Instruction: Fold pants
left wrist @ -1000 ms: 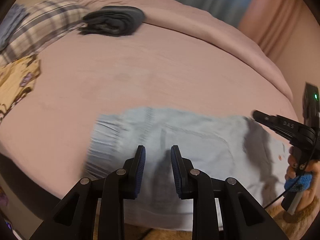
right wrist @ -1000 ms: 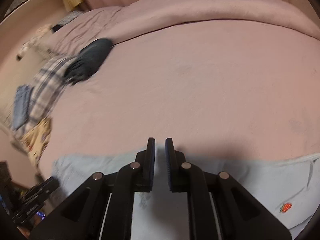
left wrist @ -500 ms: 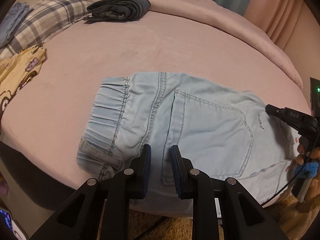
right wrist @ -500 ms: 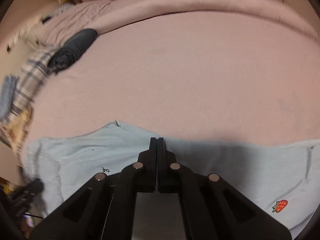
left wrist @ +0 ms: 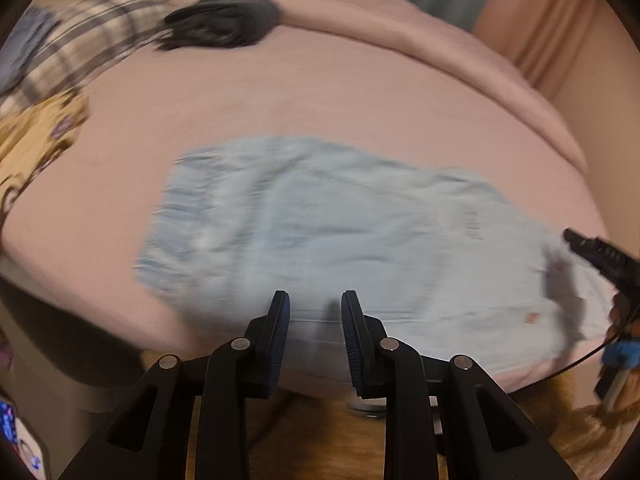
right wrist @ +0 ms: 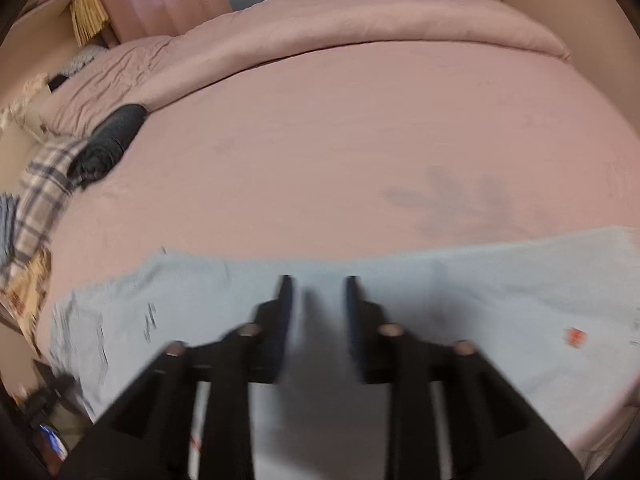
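Note:
Light blue pants lie flat along the near edge of the pink bed, waistband to the left. A small red patch marks the leg end on the right. My left gripper hovers open over the near hem with nothing between its fingers. My right gripper hangs over the middle of the pants; its jaws are opening and the gap holds nothing. In the left wrist view the right gripper shows at the right edge, over the leg end. Both views are motion-blurred.
A dark folded garment lies at the far left of the bed beside a plaid cloth and a yellow patterned cloth. A rolled pink duvet runs along the far side. Brown floor shows below the bed edge.
The right gripper's jaws, pressed together half a second ago, now stand apart. Both grippers have drawn back toward the near bed edge, so the pants sit higher in both views.

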`<state>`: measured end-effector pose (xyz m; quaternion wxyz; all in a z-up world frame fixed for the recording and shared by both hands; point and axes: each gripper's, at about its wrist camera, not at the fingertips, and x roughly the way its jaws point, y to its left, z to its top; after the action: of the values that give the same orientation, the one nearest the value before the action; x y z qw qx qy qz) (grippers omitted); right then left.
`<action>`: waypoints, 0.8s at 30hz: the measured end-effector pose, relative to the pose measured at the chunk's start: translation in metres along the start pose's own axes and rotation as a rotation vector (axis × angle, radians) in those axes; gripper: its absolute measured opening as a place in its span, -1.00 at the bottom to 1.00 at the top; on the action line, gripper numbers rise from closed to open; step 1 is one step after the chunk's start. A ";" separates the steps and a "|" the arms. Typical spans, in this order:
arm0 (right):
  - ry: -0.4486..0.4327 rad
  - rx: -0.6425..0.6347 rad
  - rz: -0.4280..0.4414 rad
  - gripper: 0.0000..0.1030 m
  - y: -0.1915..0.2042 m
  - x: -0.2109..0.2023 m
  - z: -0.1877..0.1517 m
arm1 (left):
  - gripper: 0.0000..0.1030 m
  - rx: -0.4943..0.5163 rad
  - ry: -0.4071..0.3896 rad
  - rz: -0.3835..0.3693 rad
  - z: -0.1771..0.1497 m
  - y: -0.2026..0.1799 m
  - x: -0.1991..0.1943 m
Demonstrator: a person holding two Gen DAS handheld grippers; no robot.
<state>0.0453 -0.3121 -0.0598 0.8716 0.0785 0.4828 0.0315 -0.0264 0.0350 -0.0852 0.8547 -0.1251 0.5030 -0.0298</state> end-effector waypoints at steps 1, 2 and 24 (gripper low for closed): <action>-0.001 -0.017 0.019 -0.27 -0.003 -0.008 -0.008 | -0.52 0.020 -0.001 -0.025 -0.001 -0.010 -0.001; 0.002 -0.023 0.041 -0.29 -0.007 -0.016 -0.017 | -0.52 0.039 -0.002 -0.048 -0.003 -0.019 -0.002; 0.102 0.043 0.009 -0.25 -0.045 -0.026 -0.104 | -0.52 0.154 0.121 -0.041 -0.060 -0.067 0.023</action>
<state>-0.0578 -0.3483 -0.1001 0.8439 0.0978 0.5267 0.0287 -0.0617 -0.0453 -0.1159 0.8290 -0.0675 0.5472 -0.0933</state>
